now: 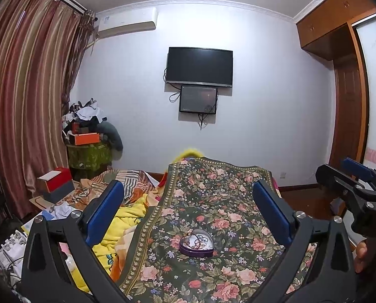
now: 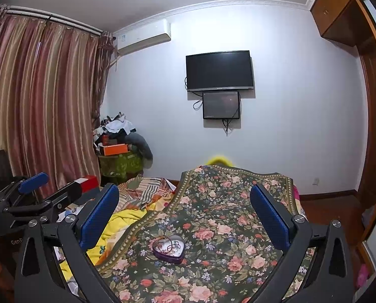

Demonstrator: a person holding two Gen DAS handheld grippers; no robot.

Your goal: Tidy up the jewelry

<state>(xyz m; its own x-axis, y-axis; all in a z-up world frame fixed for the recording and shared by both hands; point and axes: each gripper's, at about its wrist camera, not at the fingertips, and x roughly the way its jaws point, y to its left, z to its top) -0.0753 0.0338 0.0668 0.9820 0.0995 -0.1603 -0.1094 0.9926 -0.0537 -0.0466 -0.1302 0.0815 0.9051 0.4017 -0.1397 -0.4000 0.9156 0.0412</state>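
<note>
A: Above the bed, both tools are hovering, nothing between the fingers. Left gripper (image 1: 188, 207) is standing spread wide, blue pads well apart. Right gripper (image 2: 185, 209) is the same, released, carrying nothing.

B: Why are they hanging so high?

A: My guess is both are being held back and level so each camera is framing the box. It's sitting centred between the pads in both views.

B: Box?

A: Heart-shaped box (image 1: 196, 246), purple wall, pale inside, no lid on it. It's sitting flat on the floral cloth (image 1: 213, 197), well short of either gripper.

B: And the jewelry?

A: Jewelry (image 1: 198, 242) is lying inside the box, tangled: a red cord looping, some beads, maybe a ring. Too small to separate pieces. Nothing is showing loose on the cloth around it.

B: So sorted, or waiting to be sorted?

A: It's fitting both. Pieces gathered in the box could be the end result, or a heap waiting to be laid out. I'm not calling it.

B: Anything else?

A: Yellow blanket (image 1: 127, 217) is bunching just left of the cloth. Red box (image 1: 59, 179) is sitting farther left, well apart. Not obviously involved.
</note>
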